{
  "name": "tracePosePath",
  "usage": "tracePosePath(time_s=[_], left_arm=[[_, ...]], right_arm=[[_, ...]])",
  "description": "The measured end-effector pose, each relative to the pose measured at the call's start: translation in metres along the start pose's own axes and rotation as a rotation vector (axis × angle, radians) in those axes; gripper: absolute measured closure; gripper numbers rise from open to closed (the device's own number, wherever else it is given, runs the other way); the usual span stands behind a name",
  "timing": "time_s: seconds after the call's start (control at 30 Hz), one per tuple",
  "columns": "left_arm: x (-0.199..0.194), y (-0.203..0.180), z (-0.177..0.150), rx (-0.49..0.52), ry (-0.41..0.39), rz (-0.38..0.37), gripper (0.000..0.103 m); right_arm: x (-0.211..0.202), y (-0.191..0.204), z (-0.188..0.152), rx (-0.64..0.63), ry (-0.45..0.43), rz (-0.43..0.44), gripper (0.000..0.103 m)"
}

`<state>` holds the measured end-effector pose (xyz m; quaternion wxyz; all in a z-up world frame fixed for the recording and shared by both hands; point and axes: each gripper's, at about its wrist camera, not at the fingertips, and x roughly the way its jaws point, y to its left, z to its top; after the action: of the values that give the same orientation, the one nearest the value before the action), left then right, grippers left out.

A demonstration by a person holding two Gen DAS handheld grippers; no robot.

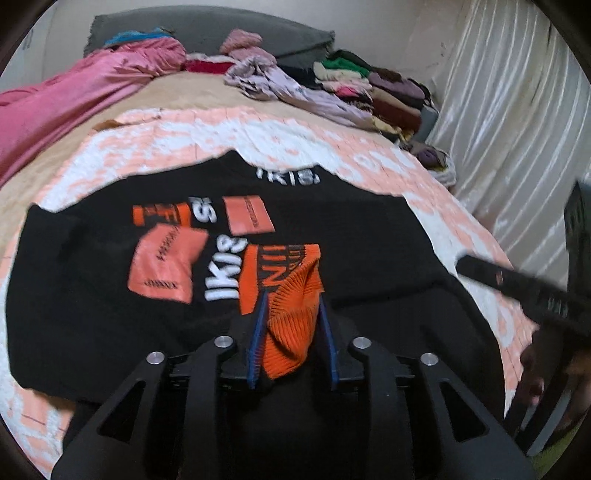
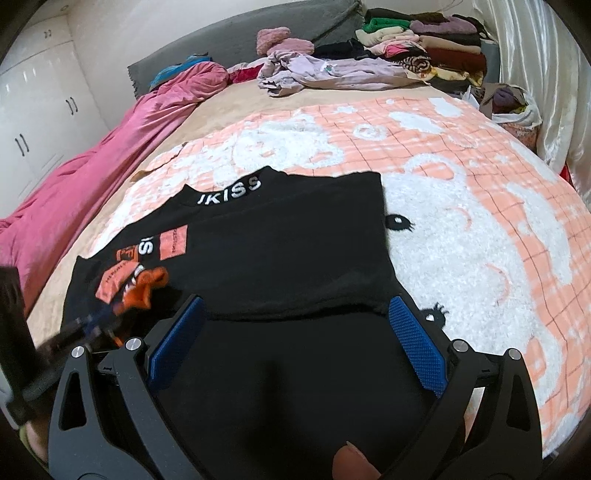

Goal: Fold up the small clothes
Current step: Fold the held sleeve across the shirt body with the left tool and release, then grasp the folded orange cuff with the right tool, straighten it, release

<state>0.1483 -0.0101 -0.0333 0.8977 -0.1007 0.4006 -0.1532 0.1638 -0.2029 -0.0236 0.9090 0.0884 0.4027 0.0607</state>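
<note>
A black top (image 1: 92, 295) with orange patches and white lettering lies flat on the peach and white blanket (image 1: 295, 133). The blue pads of my left gripper (image 1: 291, 295) are pressed on the top's orange ribbed cuff (image 1: 291, 325), which stands bunched up over the chest print. In the right wrist view that gripper (image 2: 96, 317) shows blurred at the left with the cuff (image 2: 147, 288) at its tip. My right gripper (image 2: 297, 301) stands wide open low over the top's (image 2: 280, 251) near edge, nothing pinched between its pads (image 2: 417, 343). One of its fingers (image 1: 517, 284) crosses the left wrist view.
A pink duvet (image 2: 110, 155) runs along the bed's left side. Loose lilac clothes (image 2: 325, 74) and a stack of folded garments (image 2: 436, 48) sit at the far end by the grey headboard (image 1: 221, 29). A pale curtain (image 1: 517, 110) hangs on the right, white cupboards (image 2: 37, 110) on the left.
</note>
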Motion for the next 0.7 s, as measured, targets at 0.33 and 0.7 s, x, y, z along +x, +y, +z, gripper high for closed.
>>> tracePosePath(time_s=[0.33, 0.7], left_arm=[[-0.048, 0.012, 0.01, 0.02, -0.118, 0.022, 0.053], [-0.079, 0.077, 0.031, -0.075, -0.229, 0.225, 0.051]], right_arm=[[0.033, 0.055, 0.007, -0.064, 0.083, 0.172, 0.009], [0.086, 0.121, -0.01, -0.172, 0.218, 0.291, 0.069]])
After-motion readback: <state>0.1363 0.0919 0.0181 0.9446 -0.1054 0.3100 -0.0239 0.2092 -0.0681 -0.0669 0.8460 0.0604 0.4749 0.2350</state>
